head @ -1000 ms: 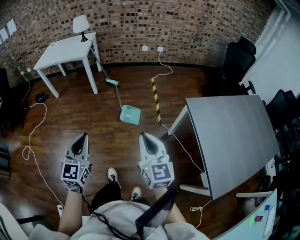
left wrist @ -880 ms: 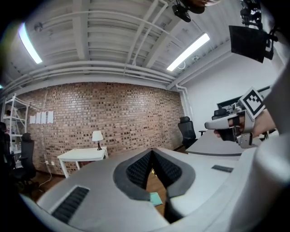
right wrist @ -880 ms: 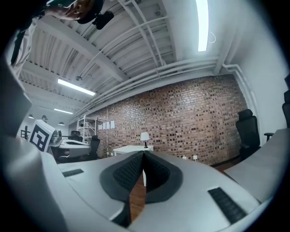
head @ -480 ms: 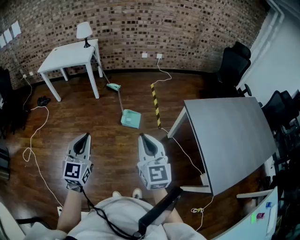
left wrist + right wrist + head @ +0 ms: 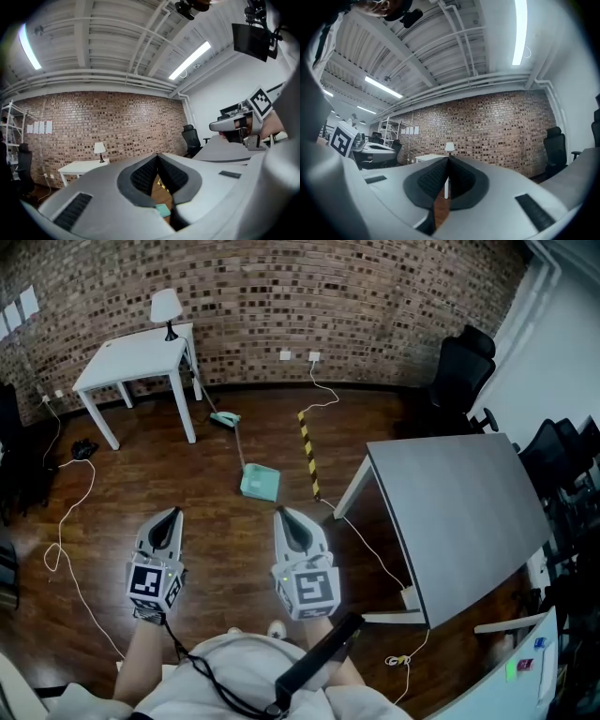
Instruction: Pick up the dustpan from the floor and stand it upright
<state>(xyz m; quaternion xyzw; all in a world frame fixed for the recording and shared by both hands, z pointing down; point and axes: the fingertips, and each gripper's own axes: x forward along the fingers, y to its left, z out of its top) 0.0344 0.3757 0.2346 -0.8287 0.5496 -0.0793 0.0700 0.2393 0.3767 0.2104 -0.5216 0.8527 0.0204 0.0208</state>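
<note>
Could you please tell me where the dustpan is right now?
In the head view the dustpan lies on the floor near centre, just left of the yellow-black strip, between the white table and the grey desk.

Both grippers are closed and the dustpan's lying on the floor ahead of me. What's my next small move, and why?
Probably walk forward toward the teal dustpan, since it lies flat on the wood floor well ahead of the left gripper and right gripper, both shut and empty, too far to reach yet.

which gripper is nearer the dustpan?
Right. In the head view, the right gripper sits below-right of the dustpan; the left gripper is farther, to its lower left.
</note>
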